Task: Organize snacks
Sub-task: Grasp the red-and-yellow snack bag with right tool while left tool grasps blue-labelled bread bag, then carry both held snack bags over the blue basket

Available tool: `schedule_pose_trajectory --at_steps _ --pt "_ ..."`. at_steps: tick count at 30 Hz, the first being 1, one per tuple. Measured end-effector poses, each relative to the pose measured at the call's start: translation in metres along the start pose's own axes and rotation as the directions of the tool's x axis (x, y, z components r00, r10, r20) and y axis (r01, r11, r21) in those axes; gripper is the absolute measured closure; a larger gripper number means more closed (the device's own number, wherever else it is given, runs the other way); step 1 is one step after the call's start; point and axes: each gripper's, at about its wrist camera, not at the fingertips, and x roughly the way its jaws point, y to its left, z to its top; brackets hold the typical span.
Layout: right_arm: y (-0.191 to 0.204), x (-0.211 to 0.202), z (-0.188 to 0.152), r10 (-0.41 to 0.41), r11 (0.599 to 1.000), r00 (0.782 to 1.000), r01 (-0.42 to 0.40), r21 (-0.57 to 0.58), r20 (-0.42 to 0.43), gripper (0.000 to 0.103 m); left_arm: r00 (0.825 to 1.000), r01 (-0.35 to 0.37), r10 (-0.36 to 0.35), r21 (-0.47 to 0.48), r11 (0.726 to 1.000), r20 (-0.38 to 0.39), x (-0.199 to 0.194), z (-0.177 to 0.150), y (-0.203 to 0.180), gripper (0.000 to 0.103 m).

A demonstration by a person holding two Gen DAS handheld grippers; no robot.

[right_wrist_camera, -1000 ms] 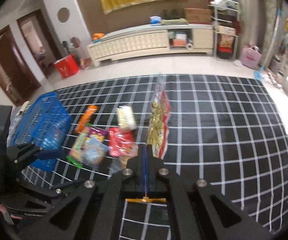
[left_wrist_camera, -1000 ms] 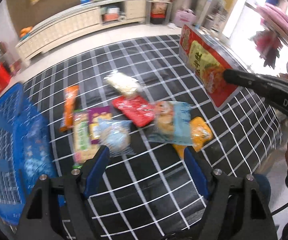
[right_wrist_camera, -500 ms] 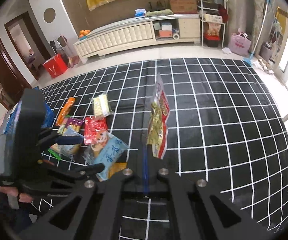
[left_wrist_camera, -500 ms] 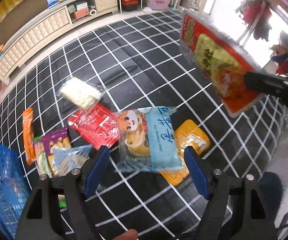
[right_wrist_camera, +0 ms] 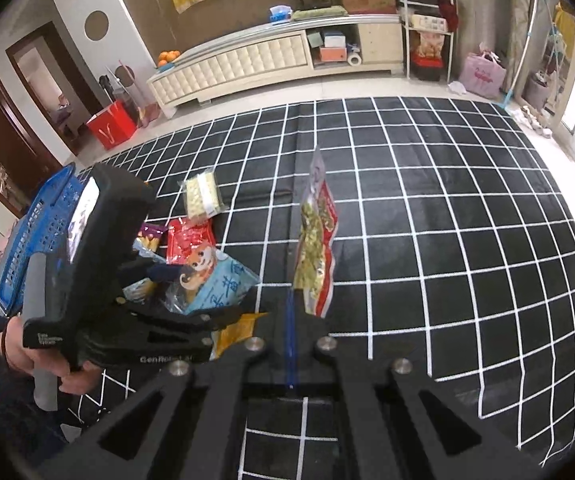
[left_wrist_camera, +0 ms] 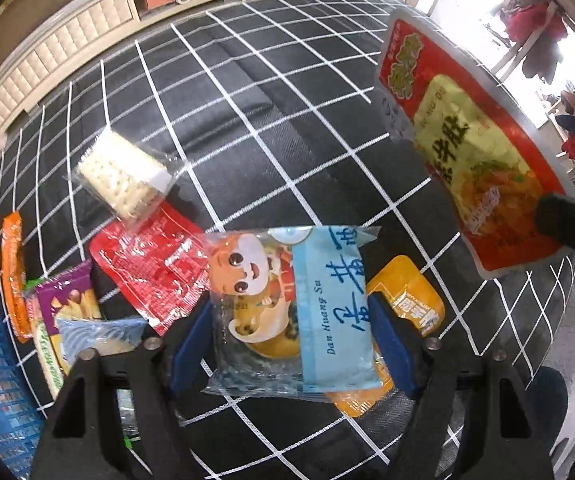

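Orange packet (left_wrist_camera: 405, 304) half hidden under blue packet (left_wrist_camera: 327, 308).

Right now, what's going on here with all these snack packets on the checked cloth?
A person is sorting snacks with two handheld grippers. The right gripper is shut on a red and yellow foil pouch, holding it up off the black checked cloth. The left gripper is closing around a light blue cartoon-printed packet in the pile. A blue plastic basket sits at the side.
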Motion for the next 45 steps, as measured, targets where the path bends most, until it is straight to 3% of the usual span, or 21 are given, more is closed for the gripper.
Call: schedule_pose_trajectory --at_steps 10,20,28,45 --pt "0.034 -0.027 0.006 -0.01 0.999 0.999 0.011 -0.035 0.033 0.101 0.993 0.047 -0.032 -0.135 0.99 0.116 -0.04 -0.013 0.037 0.04" --pt "0.112 -0.07 0.017 0.035 0.991 0.993 -0.02 -0.131 0.11 0.101 0.974 0.061 -0.02 -0.175 0.983 0.226 -0.131 -0.043 0.071 0.04" --pt "0.172 -0.078 0.022 0.089 0.976 0.988 -0.062 -0.208 0.123 0.101 0.954 0.015 0.049 -0.211 0.977 0.296 -0.2 -0.092 0.108 0.04" --pt "0.3 -0.043 0.044 0.232 0.929 0.97 -0.197 -0.314 0.078 0.101 0.926 -0.071 0.193 -0.352 0.933 0.324 -0.271 -0.175 0.214 0.04"
